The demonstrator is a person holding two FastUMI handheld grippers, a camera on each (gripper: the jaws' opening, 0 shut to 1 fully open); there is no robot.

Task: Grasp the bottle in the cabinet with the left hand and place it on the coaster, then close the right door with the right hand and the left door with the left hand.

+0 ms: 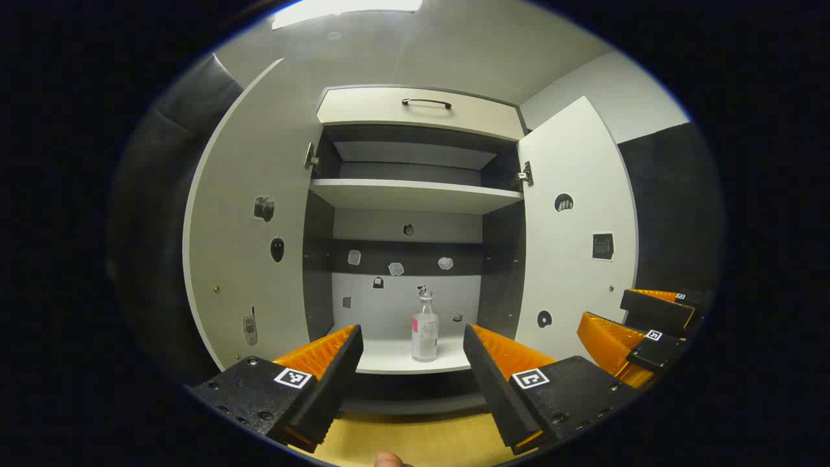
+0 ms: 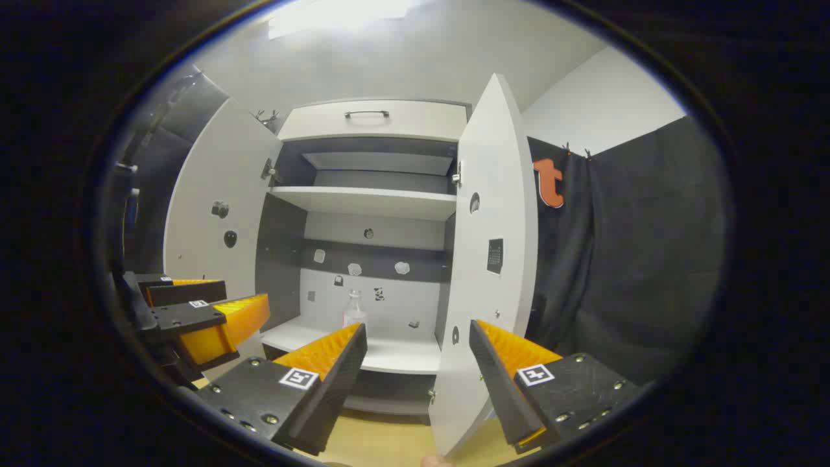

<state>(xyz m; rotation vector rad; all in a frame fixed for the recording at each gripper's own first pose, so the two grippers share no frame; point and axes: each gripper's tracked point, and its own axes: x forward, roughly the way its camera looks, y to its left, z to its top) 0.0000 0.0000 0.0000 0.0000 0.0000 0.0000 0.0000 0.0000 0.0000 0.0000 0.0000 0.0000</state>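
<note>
Bottle: not yet grasped, upright on the lower shelf of the cabinet.
Left gripper is held wide open before it, empty; right gripper likewise; left door and right door are seen open; every step is judged outstanding.

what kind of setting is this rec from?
Looks like a staged recording booth, not a real kitchen: a white cabinet with both doors open, one clear bottle alone on its bottom shelf, small picture stickers on the doors, and black cloth draped beside it.
</note>
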